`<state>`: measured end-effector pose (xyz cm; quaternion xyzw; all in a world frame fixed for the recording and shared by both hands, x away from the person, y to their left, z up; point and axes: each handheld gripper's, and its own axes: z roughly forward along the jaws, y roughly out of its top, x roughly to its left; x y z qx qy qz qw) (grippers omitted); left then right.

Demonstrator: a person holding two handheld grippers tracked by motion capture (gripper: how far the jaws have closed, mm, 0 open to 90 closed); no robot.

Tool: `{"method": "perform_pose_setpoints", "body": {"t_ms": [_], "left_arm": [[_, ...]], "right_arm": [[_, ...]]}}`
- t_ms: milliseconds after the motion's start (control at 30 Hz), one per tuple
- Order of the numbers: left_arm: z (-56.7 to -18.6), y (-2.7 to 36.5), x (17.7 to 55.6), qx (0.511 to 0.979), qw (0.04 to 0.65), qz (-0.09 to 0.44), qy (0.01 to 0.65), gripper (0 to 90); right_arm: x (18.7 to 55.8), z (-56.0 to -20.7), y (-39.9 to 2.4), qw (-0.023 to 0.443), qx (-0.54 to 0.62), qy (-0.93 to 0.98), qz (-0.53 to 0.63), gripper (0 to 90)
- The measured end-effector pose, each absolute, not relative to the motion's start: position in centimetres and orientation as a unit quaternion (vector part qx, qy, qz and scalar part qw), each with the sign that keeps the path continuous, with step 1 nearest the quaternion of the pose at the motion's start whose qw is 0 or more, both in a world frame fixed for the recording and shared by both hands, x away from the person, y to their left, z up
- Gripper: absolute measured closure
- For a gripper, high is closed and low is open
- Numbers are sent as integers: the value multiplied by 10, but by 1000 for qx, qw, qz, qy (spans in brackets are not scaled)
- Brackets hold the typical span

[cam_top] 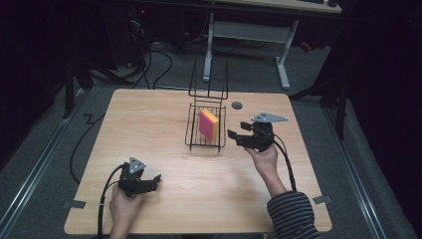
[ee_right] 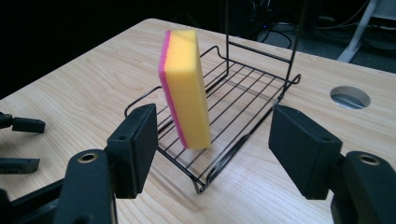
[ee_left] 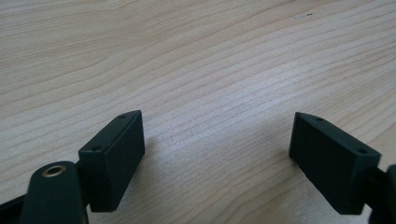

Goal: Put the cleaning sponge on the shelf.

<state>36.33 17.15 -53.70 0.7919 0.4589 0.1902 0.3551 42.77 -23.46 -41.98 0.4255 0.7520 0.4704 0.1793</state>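
The left gripper (cam_top: 149,182) sits low over the near left part of the table (cam_top: 149,119), well apart from everything else. Its jaws stand wide apart with only bare wood between them, as the left gripper view shows, so it grips nothing. It seems parked there to keep out of the way while the other hand works. The left hand (cam_top: 124,204) comes in from the near edge, forearm straight, the gripper pointing right and slightly forward along the table.

Farther right, near the middle of the table, stands the wire rack (cam_top: 191,130). The sponge (cam_top: 208,124), yellow with a pink face, stands on edge on the rack's floor, roughly upright with a slight lean. In the right gripper view it rests on the wires toward the rack's near end, touching no jaw. It probably stands that way because it was set down narrow edge first, the way a pair of jaws would carry it.

Just right of the rack hangs the right gripper (cam_top: 238,130), its jaws spread wide and empty, aimed left at the sponge. The rack and sponge lie beyond the jaw tips, not between them, so the sponge is released. The right hand (cam_top: 263,158) holds the gripper clear of the table, the striped sleeve (cam_top: 291,214) angling in from the near right corner.
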Motion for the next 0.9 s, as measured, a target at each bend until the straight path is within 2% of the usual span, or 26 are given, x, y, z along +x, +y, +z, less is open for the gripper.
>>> {"method": "perform_pose_setpoints", "body": {"t_ms": [900], "left_arm": [[-537, 171, 363, 792, 355, 191, 459, 189]], "right_arm": [[390, -406, -273, 204, 438, 725, 491, 364]]}}
